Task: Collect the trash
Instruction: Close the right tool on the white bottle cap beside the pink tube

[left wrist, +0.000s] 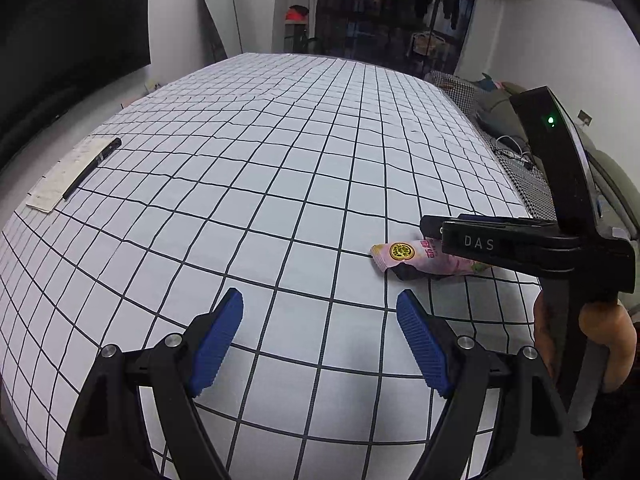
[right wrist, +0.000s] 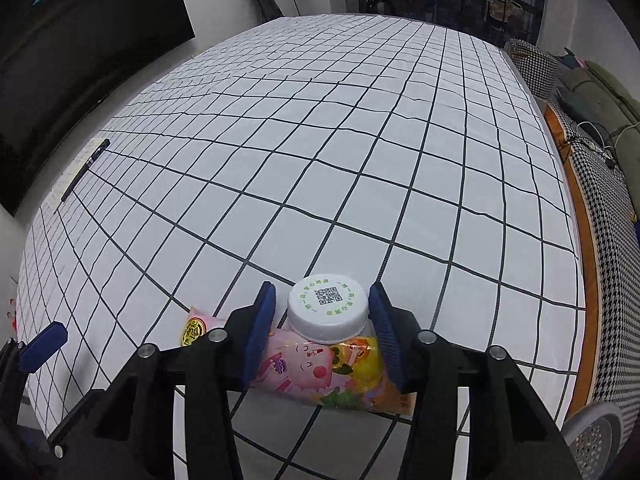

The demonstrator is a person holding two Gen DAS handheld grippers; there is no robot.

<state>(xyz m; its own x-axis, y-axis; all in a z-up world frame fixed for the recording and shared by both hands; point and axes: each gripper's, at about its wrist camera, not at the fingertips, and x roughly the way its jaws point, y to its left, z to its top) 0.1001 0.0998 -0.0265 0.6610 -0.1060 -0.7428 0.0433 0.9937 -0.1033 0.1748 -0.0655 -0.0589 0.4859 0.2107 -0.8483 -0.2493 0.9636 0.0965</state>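
In the right wrist view my right gripper (right wrist: 323,324) is shut on a small bottle with a white cap (right wrist: 328,307) and a colourful cartoon label (right wrist: 320,376), held just above the grid tablecloth (right wrist: 320,140). A pink snack wrapper (right wrist: 198,326) lies on the cloth just left of it. In the left wrist view my left gripper (left wrist: 320,334) is open and empty over the cloth. The pink wrapper (left wrist: 404,258) lies ahead to its right, partly hidden by the right gripper (left wrist: 480,240) above it.
A black pen (left wrist: 92,168) lies on a paper sheet (left wrist: 64,178) at the table's far left edge. A houndstooth bench (right wrist: 600,240) runs along the right side. A white perforated bin (right wrist: 596,440) shows at lower right. A clothes rack (left wrist: 400,0) stands behind the table.
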